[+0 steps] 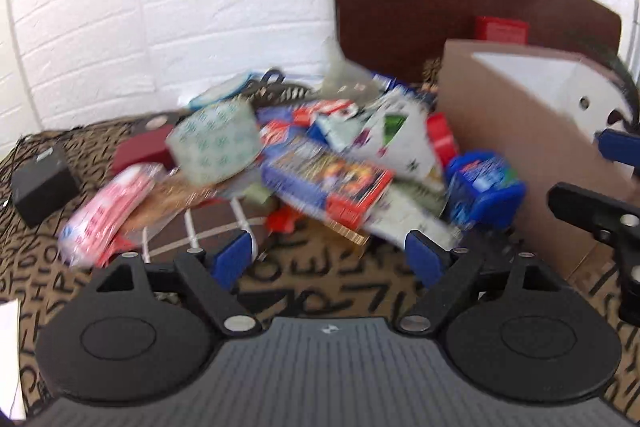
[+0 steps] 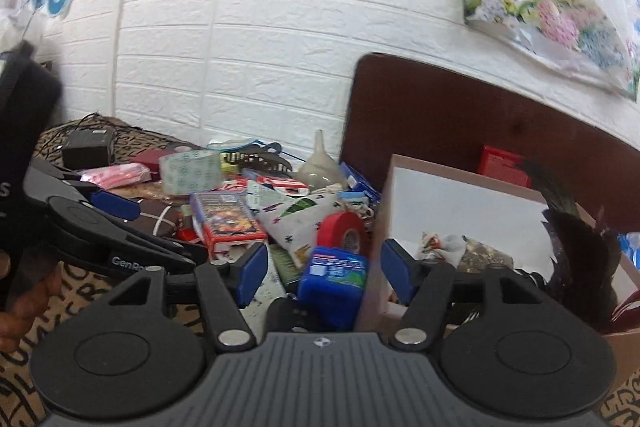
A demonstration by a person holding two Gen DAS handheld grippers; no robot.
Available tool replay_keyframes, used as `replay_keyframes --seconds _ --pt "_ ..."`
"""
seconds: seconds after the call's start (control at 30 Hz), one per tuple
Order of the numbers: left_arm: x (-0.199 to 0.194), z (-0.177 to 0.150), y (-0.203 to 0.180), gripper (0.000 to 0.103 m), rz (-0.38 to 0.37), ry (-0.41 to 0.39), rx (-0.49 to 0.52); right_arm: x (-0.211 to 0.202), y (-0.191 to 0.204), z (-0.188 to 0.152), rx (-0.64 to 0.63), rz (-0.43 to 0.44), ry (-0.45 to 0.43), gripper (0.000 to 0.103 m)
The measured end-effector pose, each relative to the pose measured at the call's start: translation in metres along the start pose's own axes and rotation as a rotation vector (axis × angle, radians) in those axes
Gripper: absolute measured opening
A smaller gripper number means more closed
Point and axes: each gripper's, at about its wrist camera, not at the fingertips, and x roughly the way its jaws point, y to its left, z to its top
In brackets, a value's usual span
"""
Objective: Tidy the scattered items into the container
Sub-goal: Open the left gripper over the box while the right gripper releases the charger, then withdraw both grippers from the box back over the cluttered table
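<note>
The left gripper point(image 1: 330, 253) and right gripper point(image 2: 324, 275) are both hanging wide open, holding nothing. The smooth cardboard box point(image 2: 460, 203) is sitting at 3 o'clock beside the pile, touching a round blue plastic tub point(image 2: 334, 277) at its wall.

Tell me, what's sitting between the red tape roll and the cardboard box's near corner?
In the right wrist view, a blue tub sits just in front of the red tape roll, against the cardboard box.
</note>
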Motion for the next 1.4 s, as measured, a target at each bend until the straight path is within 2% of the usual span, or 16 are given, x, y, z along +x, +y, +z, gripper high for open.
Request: replay_keyframes --seconds 0.03,0.27,0.4,0.63,0.73,0.9,0.93,0.97,1.07,1.13,1.17,1.2,1.27,1.33,1.4 --pt "0.000 -0.004 0.001 0.086 0.001 0.006 0.002 -0.001 0.003 -0.002 0.006 0.019 0.009 0.056" --pt "-0.001 -0.019 0.004 0.086 0.014 0.032 0.016 0.014 0.026 -0.021 -0.011 0.082 0.102 0.056" --pt "0.004 -0.022 0.006 0.086 0.028 0.037 0.018 0.032 0.030 -0.030 -0.004 0.075 0.152 0.056" --pt "0.013 -0.026 0.009 0.086 0.096 0.042 0.021 0.056 0.034 -0.042 -0.029 -0.005 0.222 0.058" --pt "0.016 -0.028 0.014 0.086 0.129 0.054 -0.012 0.058 0.036 -0.046 -0.047 -0.029 0.226 0.060" --pt "0.013 -0.033 0.021 0.086 0.166 0.053 -0.035 0.065 0.038 -0.052 -0.064 -0.040 0.236 0.074" --pt "0.012 -0.034 0.022 0.086 0.177 0.053 -0.034 0.065 0.038 -0.051 -0.055 -0.034 0.236 0.075" --pt "0.011 -0.035 0.024 0.086 0.185 0.053 -0.036 0.065 0.037 -0.051 -0.047 -0.018 0.235 0.081" --pt "0.011 -0.039 0.027 0.086 0.191 0.062 -0.056 0.060 0.036 -0.052 -0.051 0.041 0.223 0.081" --pt "0.012 -0.041 0.028 0.086 0.194 0.064 -0.067 0.054 0.037 -0.051 -0.061 0.112 0.209 0.080" --pt "0.011 -0.042 0.028 0.086 0.196 0.063 -0.069 0.051 0.038 -0.050 -0.074 0.131 0.199 0.077" --pt "0.011 -0.042 0.027 0.086 0.198 0.062 -0.070 0.051 0.038 -0.050 -0.076 0.116 0.200 0.071" --pt "0.009 -0.041 0.026 0.086 0.202 0.060 -0.069 0.061 0.031 -0.050 -0.017 0.076 0.228 0.073" --pt "0.008 -0.040 0.027 0.086 0.207 0.057 -0.063 0.069 0.025 -0.053 0.058 0.110 0.244 0.077" --pt "0.008 -0.041 0.030 0.086 0.216 0.055 -0.065 0.068 0.028 -0.054 0.051 0.141 0.232 0.077"
